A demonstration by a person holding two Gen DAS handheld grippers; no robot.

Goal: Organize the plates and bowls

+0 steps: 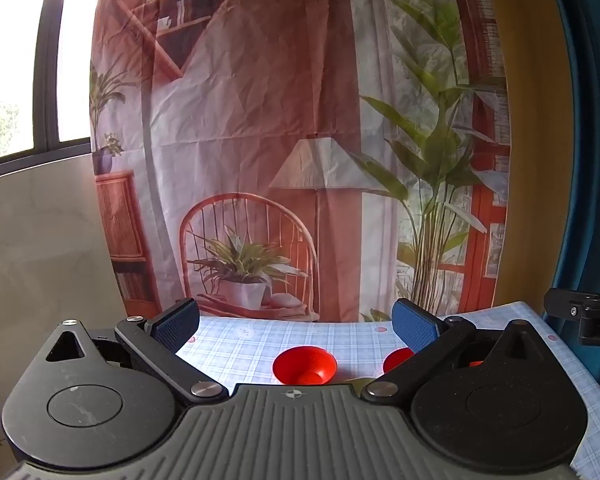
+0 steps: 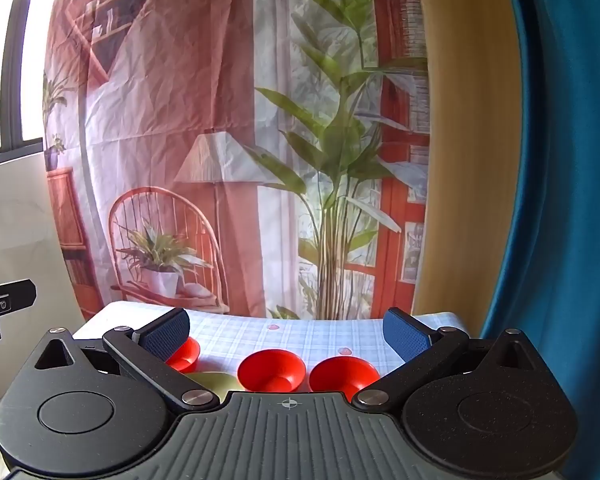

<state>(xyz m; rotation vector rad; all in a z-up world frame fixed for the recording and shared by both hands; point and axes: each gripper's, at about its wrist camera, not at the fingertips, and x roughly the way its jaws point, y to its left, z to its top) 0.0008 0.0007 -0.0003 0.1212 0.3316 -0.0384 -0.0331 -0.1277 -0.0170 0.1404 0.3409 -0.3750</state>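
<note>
In the right wrist view three red bowls stand on the checked tablecloth (image 2: 320, 330): one at the left (image 2: 186, 354) partly behind my left finger, one in the middle (image 2: 271, 370), one at the right (image 2: 343, 374). A green plate (image 2: 216, 383) shows just below them, mostly hidden by the gripper body. My right gripper (image 2: 286, 334) is open and empty above the bowls. In the left wrist view two red bowls show: a middle one (image 1: 305, 365) and one (image 1: 396, 360) partly behind the right finger. My left gripper (image 1: 296, 326) is open and empty.
A printed fabric backdrop (image 1: 280, 140) hangs behind the table's far edge. A window (image 1: 20, 60) is at the left, a blue curtain (image 2: 560, 200) at the right. The other gripper's body shows at the right edge of the left wrist view (image 1: 588, 316).
</note>
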